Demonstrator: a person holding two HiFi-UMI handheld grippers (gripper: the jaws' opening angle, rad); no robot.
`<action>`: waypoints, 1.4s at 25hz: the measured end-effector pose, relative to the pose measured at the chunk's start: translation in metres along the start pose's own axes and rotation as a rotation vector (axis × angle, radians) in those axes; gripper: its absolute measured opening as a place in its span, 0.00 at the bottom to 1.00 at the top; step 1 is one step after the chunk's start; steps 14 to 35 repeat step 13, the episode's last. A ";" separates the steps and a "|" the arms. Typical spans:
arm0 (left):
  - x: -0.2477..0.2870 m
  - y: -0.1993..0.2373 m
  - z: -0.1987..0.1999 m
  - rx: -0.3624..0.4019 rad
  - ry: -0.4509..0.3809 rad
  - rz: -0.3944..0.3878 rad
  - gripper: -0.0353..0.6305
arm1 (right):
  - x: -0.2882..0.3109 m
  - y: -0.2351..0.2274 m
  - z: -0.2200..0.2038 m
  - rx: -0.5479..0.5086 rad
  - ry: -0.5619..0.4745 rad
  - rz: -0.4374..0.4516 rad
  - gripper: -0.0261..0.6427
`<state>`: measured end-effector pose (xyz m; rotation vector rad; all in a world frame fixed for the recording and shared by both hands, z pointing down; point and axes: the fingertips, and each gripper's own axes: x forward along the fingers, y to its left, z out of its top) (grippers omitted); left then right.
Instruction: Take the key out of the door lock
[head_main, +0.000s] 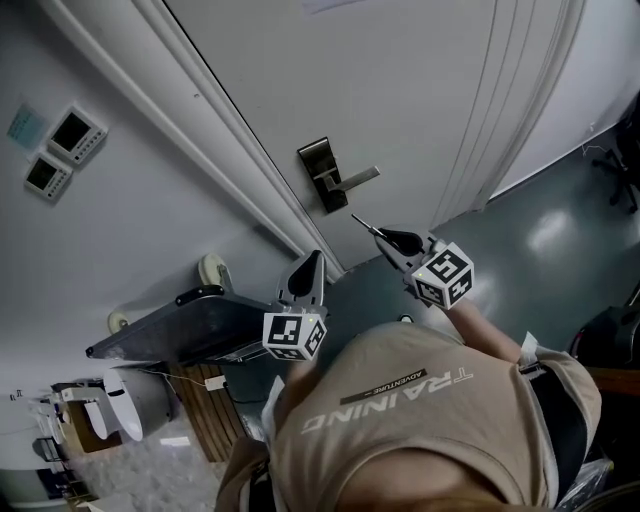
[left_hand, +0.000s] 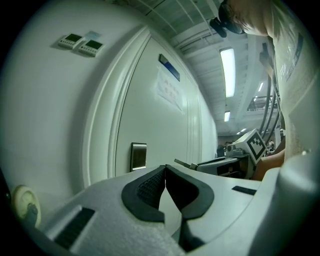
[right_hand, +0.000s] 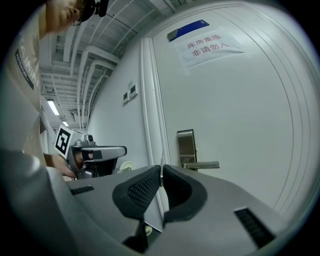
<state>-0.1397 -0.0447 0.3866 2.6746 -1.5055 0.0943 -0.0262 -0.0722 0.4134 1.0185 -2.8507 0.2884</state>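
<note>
The steel lock plate (head_main: 320, 172) with its lever handle (head_main: 355, 180) sits on the white door (head_main: 400, 80). My right gripper (head_main: 380, 237) hangs a little below and to the right of the handle, apart from the door. It is shut on the key (head_main: 361, 223), whose thin blade sticks out past the jaws toward the lock. In the right gripper view the key (right_hand: 161, 172) shows edge-on between the pads. My left gripper (head_main: 311, 262) is shut and holds nothing; it points at the door frame, left of the right gripper. The left gripper view shows the lock plate (left_hand: 138, 156) ahead.
Two wall control panels (head_main: 60, 148) are mounted left of the door frame. A dark metal cart (head_main: 175, 328) stands against the wall at lower left, with a round fitting (head_main: 212, 270) above it. A paper notice (right_hand: 210, 46) hangs on the door. A chair base (head_main: 618, 165) stands at the far right.
</note>
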 end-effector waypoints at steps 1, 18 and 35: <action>0.000 0.000 0.000 -0.003 0.000 -0.002 0.07 | 0.000 -0.001 -0.002 0.002 0.008 -0.003 0.07; -0.001 0.019 -0.004 -0.006 0.024 -0.022 0.07 | 0.019 0.001 0.000 0.014 0.015 -0.013 0.07; -0.001 0.019 -0.004 -0.006 0.024 -0.022 0.07 | 0.019 0.001 0.000 0.014 0.015 -0.013 0.07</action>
